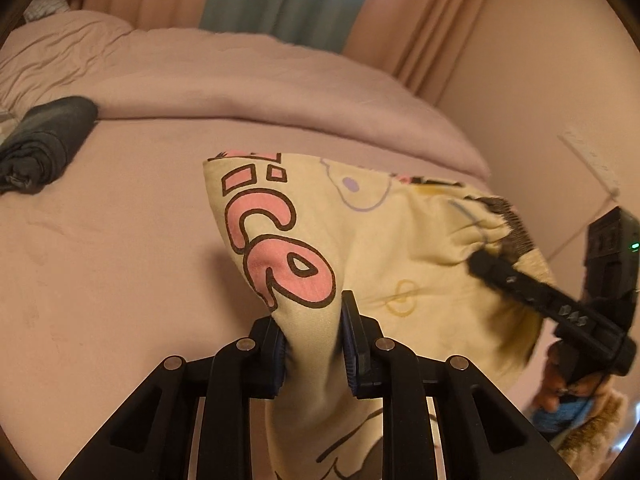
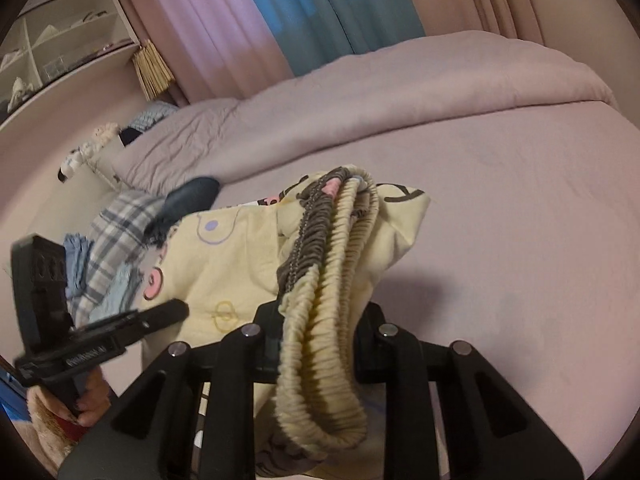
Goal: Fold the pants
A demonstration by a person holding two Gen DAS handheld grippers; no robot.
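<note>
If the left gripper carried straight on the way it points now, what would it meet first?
The left gripper is shut on the yellow printed pants, so that cloth already fills its line. Past the lifted pants, it would probably come down on the bare pink bed sheet, though depth there is hard to judge.

Pink-sheeted bed (image 1: 120, 248) with rumpled duvet (image 1: 240, 80), dark rolled garment (image 1: 44, 140), plaid clothes pile (image 2: 116, 240), striped curtains (image 2: 280, 12), shelving (image 2: 60, 36).

Big bed (image 2: 500, 200) with a pink cover, pink and blue curtains (image 2: 280, 20) behind it, white shelf (image 2: 60, 40) in the corner, plain wall (image 1: 540, 60), soft warm light
</note>
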